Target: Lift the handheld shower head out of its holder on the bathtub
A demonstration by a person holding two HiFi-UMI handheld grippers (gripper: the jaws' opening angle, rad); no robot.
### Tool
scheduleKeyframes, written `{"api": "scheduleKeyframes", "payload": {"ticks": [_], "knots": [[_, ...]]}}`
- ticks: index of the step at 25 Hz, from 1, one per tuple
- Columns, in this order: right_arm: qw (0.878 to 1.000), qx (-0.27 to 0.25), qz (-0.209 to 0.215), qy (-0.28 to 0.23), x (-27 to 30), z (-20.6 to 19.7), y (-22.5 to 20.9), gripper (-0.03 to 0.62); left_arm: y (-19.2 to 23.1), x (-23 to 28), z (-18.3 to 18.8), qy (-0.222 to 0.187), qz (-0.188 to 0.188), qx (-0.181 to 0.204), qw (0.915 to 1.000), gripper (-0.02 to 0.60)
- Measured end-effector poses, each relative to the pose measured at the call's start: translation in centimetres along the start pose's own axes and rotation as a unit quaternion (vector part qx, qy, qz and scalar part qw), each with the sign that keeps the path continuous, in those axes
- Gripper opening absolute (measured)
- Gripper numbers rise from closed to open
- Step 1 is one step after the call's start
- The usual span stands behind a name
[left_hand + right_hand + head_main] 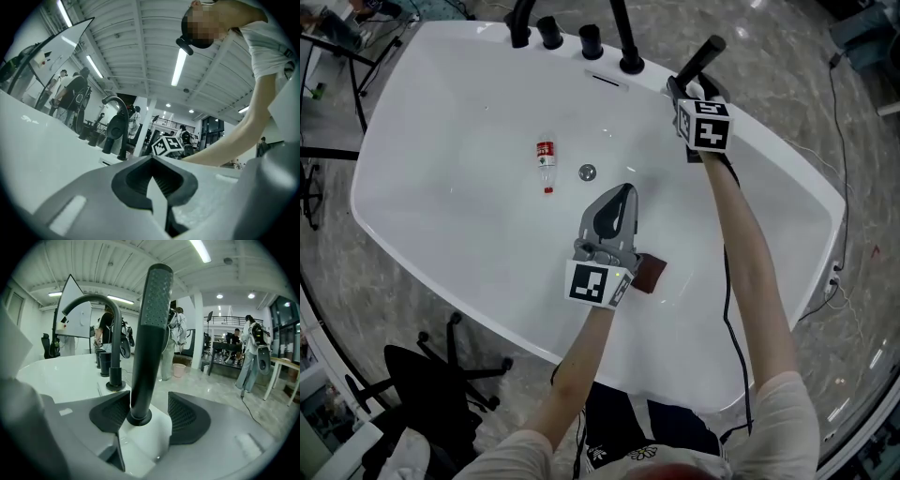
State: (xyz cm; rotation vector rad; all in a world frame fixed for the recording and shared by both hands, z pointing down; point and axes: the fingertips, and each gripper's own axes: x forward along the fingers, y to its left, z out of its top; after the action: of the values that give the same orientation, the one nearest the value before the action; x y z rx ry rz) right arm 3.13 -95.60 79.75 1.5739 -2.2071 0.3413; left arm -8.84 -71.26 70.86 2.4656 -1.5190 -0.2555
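The black handheld shower head (702, 58) stands upright in its holder on the white bathtub's far rim (787, 159). In the right gripper view its long handle (149, 338) rises from the round black socket (139, 418) between the pads of my right gripper (149, 414). That gripper is open around the handle: the left pad is very close and a gap remains on the right. My right gripper (682, 89) reaches over the rim to it. My left gripper (622, 197) hovers inside the tub, shut and empty, and its pads (161, 187) meet.
A black arched faucet (96, 303) and black knobs (549, 33) line the far rim left of the shower head. A small bottle (546, 164), the drain (587, 172) and a brown block (650, 273) lie in the tub. An office chair (431, 375) stands at the near left.
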Motion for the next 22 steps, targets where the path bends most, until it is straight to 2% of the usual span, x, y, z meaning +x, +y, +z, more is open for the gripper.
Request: {"api": "scheduleKeyframes", "payload": {"ticks": [4,6,10,14,18,22], "knots": [[1.000,-0.012,-0.008,0.007,0.5,0.2,0.1,0.256,-1.8,0.6,-1.0,0.016,-0.033,0.021,0.9991,0.002],[1.000,-0.023,0.006,0.005,1.0,0.5,0.5,0.208,-1.9,0.9,-0.9,0.015,-0.040,0.023,0.9988,0.002],[0.998,-0.056,0.022,0.016,1.7,0.6,1.3,0.172,-1.3,1.2,-1.2,0.015,-0.034,0.014,0.9992,0.002],[0.997,-0.067,0.028,0.015,1.7,0.6,1.7,0.153,-1.1,0.5,-1.9,0.020,-0.026,0.007,0.9994,0.002],[0.999,-0.051,0.009,0.012,1.4,0.9,1.5,0.150,-1.1,-0.8,-2.3,0.045,-0.031,0.019,0.9984,0.002],[0.999,-0.033,-0.002,-0.029,-0.4,3.8,1.5,0.149,0.0,-1.8,0.0,0.024,-0.018,0.026,0.9992,0.002]]}}
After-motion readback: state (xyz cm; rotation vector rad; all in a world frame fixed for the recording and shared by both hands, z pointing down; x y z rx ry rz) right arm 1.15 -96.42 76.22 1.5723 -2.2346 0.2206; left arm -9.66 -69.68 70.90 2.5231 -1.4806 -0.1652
